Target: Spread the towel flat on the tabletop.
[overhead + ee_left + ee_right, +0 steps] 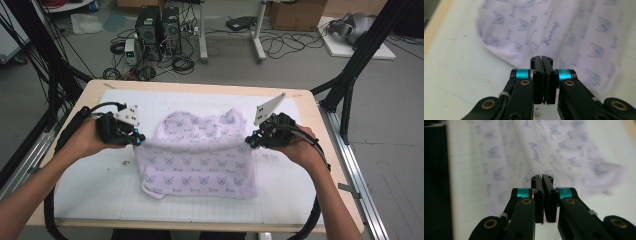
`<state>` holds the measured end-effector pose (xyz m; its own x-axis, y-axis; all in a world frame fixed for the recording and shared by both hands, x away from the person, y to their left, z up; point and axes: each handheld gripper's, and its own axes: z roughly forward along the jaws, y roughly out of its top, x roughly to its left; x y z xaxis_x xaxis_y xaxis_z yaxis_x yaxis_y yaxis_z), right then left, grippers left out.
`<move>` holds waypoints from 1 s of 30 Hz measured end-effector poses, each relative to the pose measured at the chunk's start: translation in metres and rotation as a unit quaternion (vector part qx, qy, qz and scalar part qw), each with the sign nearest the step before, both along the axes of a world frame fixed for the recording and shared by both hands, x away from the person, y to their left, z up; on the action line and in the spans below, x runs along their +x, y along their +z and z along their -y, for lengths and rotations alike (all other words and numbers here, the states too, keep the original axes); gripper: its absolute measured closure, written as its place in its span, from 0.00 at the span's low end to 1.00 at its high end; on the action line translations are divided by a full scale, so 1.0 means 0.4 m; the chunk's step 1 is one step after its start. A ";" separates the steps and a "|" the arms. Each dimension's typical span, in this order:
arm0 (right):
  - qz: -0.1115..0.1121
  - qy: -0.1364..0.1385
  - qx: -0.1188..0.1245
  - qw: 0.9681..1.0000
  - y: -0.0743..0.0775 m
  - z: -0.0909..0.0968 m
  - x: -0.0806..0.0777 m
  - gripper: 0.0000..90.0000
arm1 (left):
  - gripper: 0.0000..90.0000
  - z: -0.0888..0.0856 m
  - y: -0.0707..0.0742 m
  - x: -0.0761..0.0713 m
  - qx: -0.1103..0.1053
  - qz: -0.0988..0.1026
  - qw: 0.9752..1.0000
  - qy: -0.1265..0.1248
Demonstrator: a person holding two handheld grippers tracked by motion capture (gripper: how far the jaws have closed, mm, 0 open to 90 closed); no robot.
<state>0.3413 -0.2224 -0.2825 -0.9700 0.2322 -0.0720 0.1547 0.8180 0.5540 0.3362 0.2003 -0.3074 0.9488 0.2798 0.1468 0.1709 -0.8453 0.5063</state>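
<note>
A pale lilac cloth (pixel 197 162) printed with small cat faces hangs stretched between my two grippers above the white gridded mat (pixel 90 185). My left gripper (pixel 139 139) is shut on the cloth's left edge, and my right gripper (pixel 251 142) is shut on its right edge. The fold between them is taut. The front part drapes down onto the mat and the back part lies bunched behind. In the left gripper view the jaws (pixel 541 58) are pressed together with the cloth (pixel 569 32) running away from them. The right gripper view shows the same: closed jaws (pixel 542 177) with the cloth (pixel 549 147) beyond.
The mat covers a wooden table (pixel 95 86). Black frame posts (pixel 360 55) rise at the table's left and right. On the floor beyond the far edge are computer towers (pixel 157 27), cables and a cardboard box (pixel 297 14).
</note>
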 end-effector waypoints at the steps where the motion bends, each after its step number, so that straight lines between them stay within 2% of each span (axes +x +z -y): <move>1: -0.017 0.018 0.002 1.000 -0.007 0.001 -0.012 0.98 | 0.98 0.000 -0.006 -0.014 0.005 -0.006 1.000 -0.013; 2: -0.031 0.035 0.006 0.999 -0.014 0.002 -0.022 0.98 | 0.98 0.002 -0.017 -0.040 0.008 -0.022 0.999 -0.032; 3: -0.064 0.074 0.010 0.995 -0.026 0.000 -0.042 0.98 | 0.98 0.003 -0.023 -0.055 0.012 -0.034 0.998 -0.050; 4: -0.088 0.104 0.012 0.991 -0.034 -0.003 -0.056 0.99 | 0.98 0.004 -0.028 -0.074 0.020 -0.053 0.995 -0.084; 5: -0.118 0.143 0.007 0.983 -0.045 -0.008 -0.074 0.99 | 0.98 0.006 -0.035 -0.094 0.015 -0.064 0.992 -0.108; 6: -0.134 0.173 0.005 0.976 -0.054 -0.013 -0.090 0.98 | 0.97 0.006 -0.037 -0.109 0.009 -0.069 0.989 -0.131; 7: -0.145 0.189 0.003 0.971 -0.061 -0.016 -0.098 0.97 | 0.95 0.004 -0.039 -0.117 -0.009 -0.067 0.987 -0.146; 8: -0.143 0.187 0.004 0.972 -0.064 -0.014 -0.098 0.90 | 0.82 0.002 -0.037 -0.113 -0.017 -0.052 0.989 -0.137; 9: -0.125 0.163 0.004 0.979 -0.063 -0.010 -0.093 0.84 | 0.66 0.001 -0.034 -0.100 -0.018 -0.043 0.992 -0.116; 11: -0.107 0.130 0.007 0.986 -0.063 -0.005 -0.072 0.80 | 0.64 -0.004 -0.031 -0.075 -0.022 -0.037 0.995 -0.084; 12: -0.092 0.105 0.004 0.990 -0.064 -0.006 -0.063 0.80 | 0.64 -0.002 -0.036 -0.059 -0.024 -0.023 0.997 -0.065; 13: -0.083 0.088 -0.005 0.993 -0.072 -0.012 -0.050 0.78 | 0.63 0.000 -0.040 -0.047 -0.017 -0.017 0.998 -0.056; 14: -0.067 0.081 -0.013 0.994 -0.078 -0.018 -0.043 0.76 | 0.63 0.006 -0.051 -0.033 -0.017 -0.017 0.999 -0.042; 15: -0.053 0.066 -0.028 0.996 -0.088 -0.025 -0.036 0.76 | 0.62 0.012 -0.063 -0.018 -0.010 -0.014 0.999 -0.033; 16: -0.049 0.052 -0.044 0.996 -0.101 -0.032 -0.025 0.76 | 0.62 0.021 -0.081 0.001 -0.002 -0.018 1.000 -0.023; 18: -0.033 0.023 -0.085 0.996 -0.138 -0.049 -0.002 0.75 | 0.62 0.035 -0.111 0.027 0.008 -0.023 1.000 -0.007; 19: -0.034 0.016 -0.098 0.994 -0.153 -0.053 0.008 0.75 | 0.62 0.046 -0.131 0.042 0.013 -0.029 0.999 0.002; 20: -0.033 0.006 -0.118 0.992 -0.178 -0.062 0.023 0.75 | 0.61 0.053 -0.141 0.052 0.018 -0.035 0.999 -0.003; 21: -0.028 0.000 -0.129 0.991 -0.192 -0.067 0.032 0.75 | 0.61 0.067 -0.156 0.063 0.031 -0.032 0.999 -0.011; 22: -0.034 -0.005 -0.141 0.989 -0.216 -0.074 0.048 0.75 | 0.62 0.080 -0.168 0.069 0.039 -0.027 0.999 -0.016; 24: -0.033 -0.008 -0.167 0.985 -0.246 -0.084 0.071 0.75 | 0.63 0.101 -0.182 0.079 0.047 -0.034 0.998 -0.023; 26: -0.043 -0.001 -0.178 0.983 -0.269 -0.092 0.093 0.75 | 0.64 0.121 -0.192 0.092 0.060 -0.033 0.997 -0.032; 28: -0.054 0.007 -0.193 0.980 -0.283 -0.100 0.106 0.75 | 0.65 0.133 -0.197 0.113 0.070 -0.050 0.996 -0.039; 30: -0.061 0.029 -0.210 0.975 -0.295 -0.107 0.118 0.75 | 0.66 0.141 -0.206 0.133 0.082 -0.066 0.994 -0.044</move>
